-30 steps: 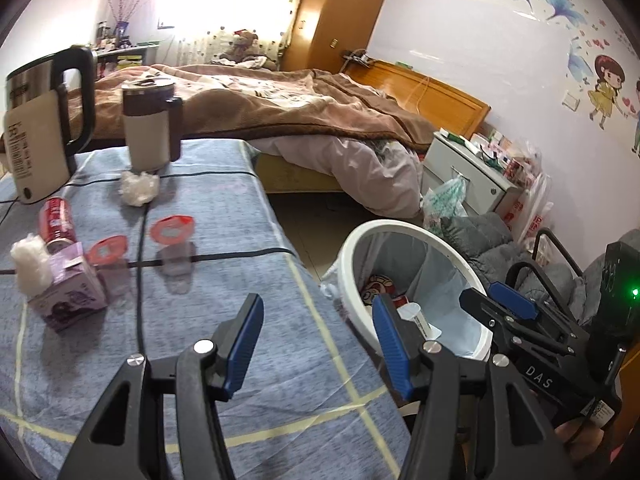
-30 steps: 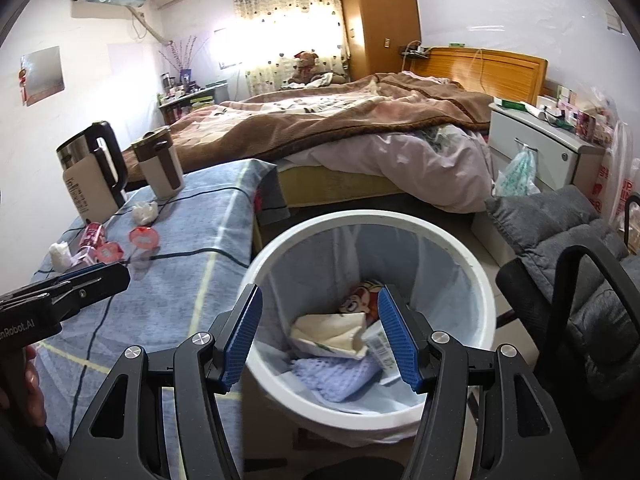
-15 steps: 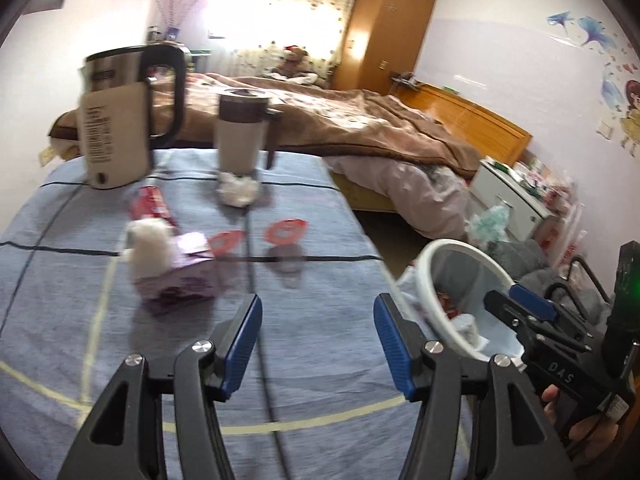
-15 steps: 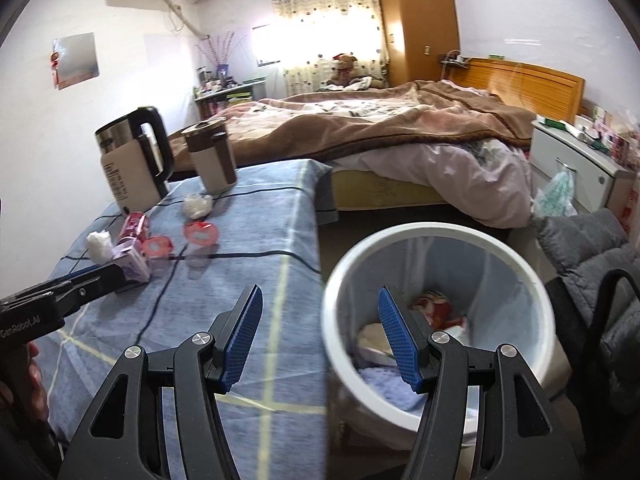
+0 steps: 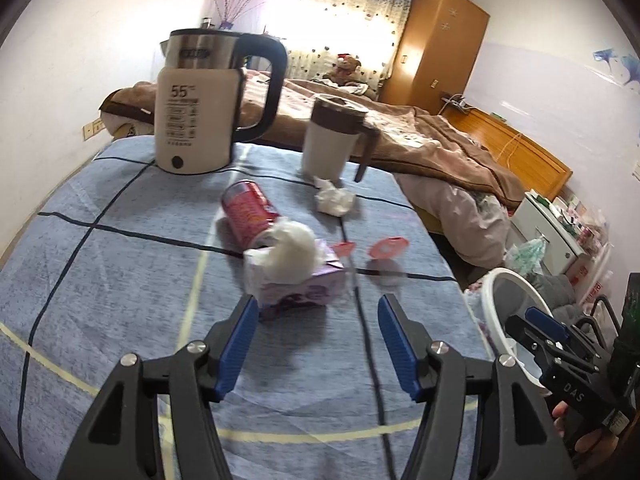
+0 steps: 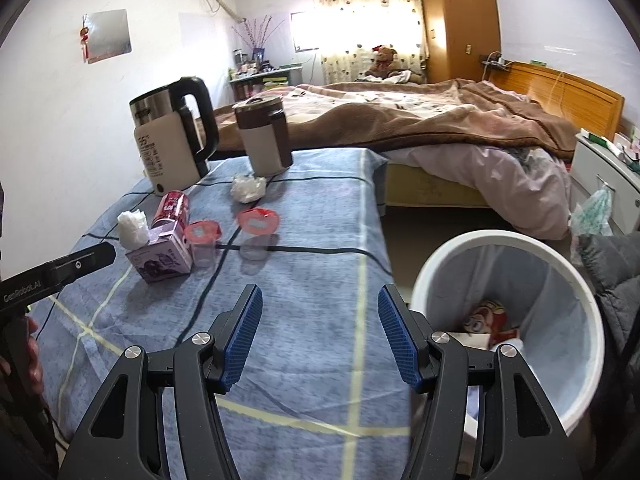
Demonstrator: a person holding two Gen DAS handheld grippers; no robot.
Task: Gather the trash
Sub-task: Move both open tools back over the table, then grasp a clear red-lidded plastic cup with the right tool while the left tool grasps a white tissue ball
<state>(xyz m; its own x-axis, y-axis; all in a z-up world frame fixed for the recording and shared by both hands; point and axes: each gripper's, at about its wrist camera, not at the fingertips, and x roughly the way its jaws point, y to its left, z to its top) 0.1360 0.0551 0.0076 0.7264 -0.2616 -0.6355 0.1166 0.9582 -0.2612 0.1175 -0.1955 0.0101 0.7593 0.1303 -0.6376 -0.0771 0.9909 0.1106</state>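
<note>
1. The step in hand looks like a reach for the next piece of trash: the left gripper (image 5: 314,342) is hanging over the blue-clothed counter (image 5: 120,272) with its jaws opening and nothing between them, aimed toward the purple carton (image 5: 298,286) lying just ahead.
2. The right gripper (image 6: 320,340) is pointing down at the counter's near edge, its jaws standing wide and gripping nothing; the white bin (image 6: 516,248) is sitting on the floor just to its right, already holding some wrappers.
3. Trash left on the counter: the purple carton with a white tissue wad (image 5: 292,250) on top of it, a red can (image 5: 250,210) lying on its side just behind, a crumpled tissue (image 5: 334,200) near the mug, and two clear cups with red lids (image 6: 258,222) beside the carton.
4. The next move is probably calling for the left jaws to keep widening enough to straddle the carton, then closing across its narrow sides; the tissue wad on top may be knocked off in the process.
5. The kettle (image 5: 200,108) and the lidded mug (image 5: 332,138) are standing upright at the far end, well behind the trash, and look like keepers.
6. The cups are standing close to the carton's right side, so a sideways approach risks tipping them.
7. A dark cable (image 5: 364,320) is running across the cloth between the jaws.
</note>
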